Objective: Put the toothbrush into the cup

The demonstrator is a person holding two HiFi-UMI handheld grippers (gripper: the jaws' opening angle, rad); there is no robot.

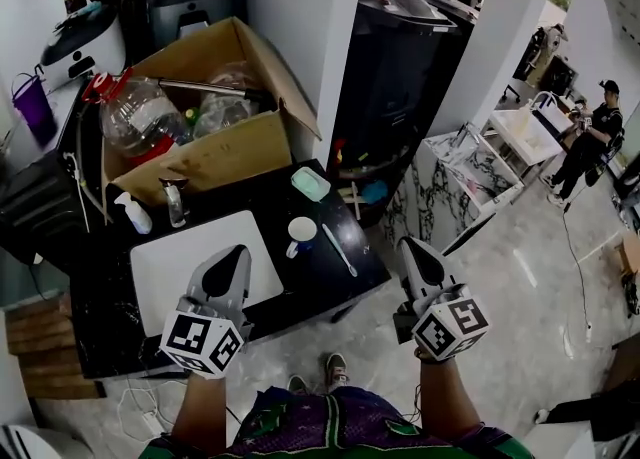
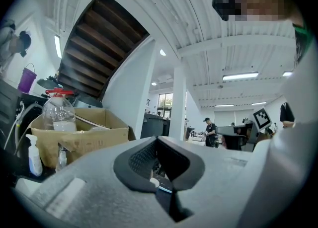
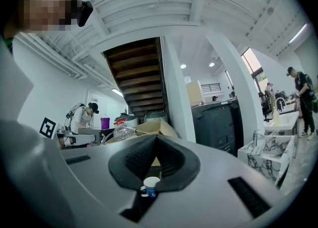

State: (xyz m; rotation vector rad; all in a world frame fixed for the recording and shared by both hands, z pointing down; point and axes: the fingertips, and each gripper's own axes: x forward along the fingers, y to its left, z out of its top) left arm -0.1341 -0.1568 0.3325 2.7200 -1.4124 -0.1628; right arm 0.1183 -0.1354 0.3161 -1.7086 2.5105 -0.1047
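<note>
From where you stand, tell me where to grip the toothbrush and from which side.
Grip the toothbrush mid-length, from above, jaws across its thin width, with the right gripper: it lies flat on the black counter, apart from the cup.

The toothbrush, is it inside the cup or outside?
Outside: the toothbrush lies flat on the dark counter beside the upright cup, not touching it.

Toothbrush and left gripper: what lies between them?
In the head view, the cup stands between the left gripper and the toothbrush.
</note>
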